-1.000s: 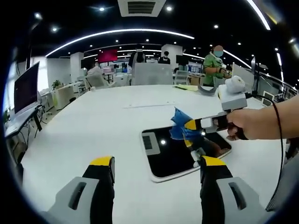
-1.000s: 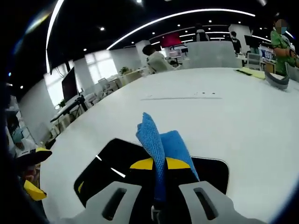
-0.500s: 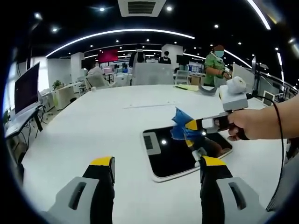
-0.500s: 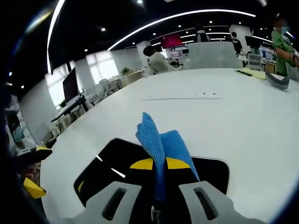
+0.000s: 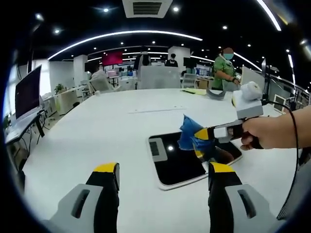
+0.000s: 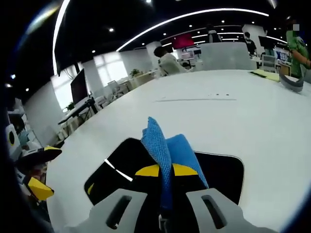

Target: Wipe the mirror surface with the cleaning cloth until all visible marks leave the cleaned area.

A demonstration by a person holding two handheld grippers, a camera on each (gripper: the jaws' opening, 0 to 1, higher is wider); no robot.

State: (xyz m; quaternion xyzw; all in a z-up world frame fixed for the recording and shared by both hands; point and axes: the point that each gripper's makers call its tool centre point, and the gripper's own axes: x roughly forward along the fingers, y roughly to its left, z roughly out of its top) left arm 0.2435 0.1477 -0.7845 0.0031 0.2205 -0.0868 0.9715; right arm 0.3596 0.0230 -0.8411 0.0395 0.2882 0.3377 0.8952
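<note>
A dark rectangular mirror (image 5: 180, 162) (image 6: 221, 170) with a pale rim lies flat on the white table (image 5: 112, 126). My right gripper (image 6: 166, 171) is shut on a blue cleaning cloth (image 6: 165, 148), folded and sticking up between its yellow-tipped fingers, low over the mirror. In the left gripper view that same gripper (image 5: 202, 139) comes in from the right in a person's hand (image 5: 265, 133), with the cloth (image 5: 190, 137) on the mirror's far right part. My left gripper (image 5: 163, 172) stands open near the table's front, nothing between its fingers. It also appears at far left (image 6: 36, 170).
The white table (image 6: 252, 111) stretches far back. A grey curved object (image 5: 215, 93) and yellow-green sheets (image 5: 194, 91) lie at its far right. A monitor (image 5: 27, 92) stands left. Several people and desks are in the background.
The right gripper with the cloth has slid a little toward me and rightward over the mirror. The left gripper has held still.
</note>
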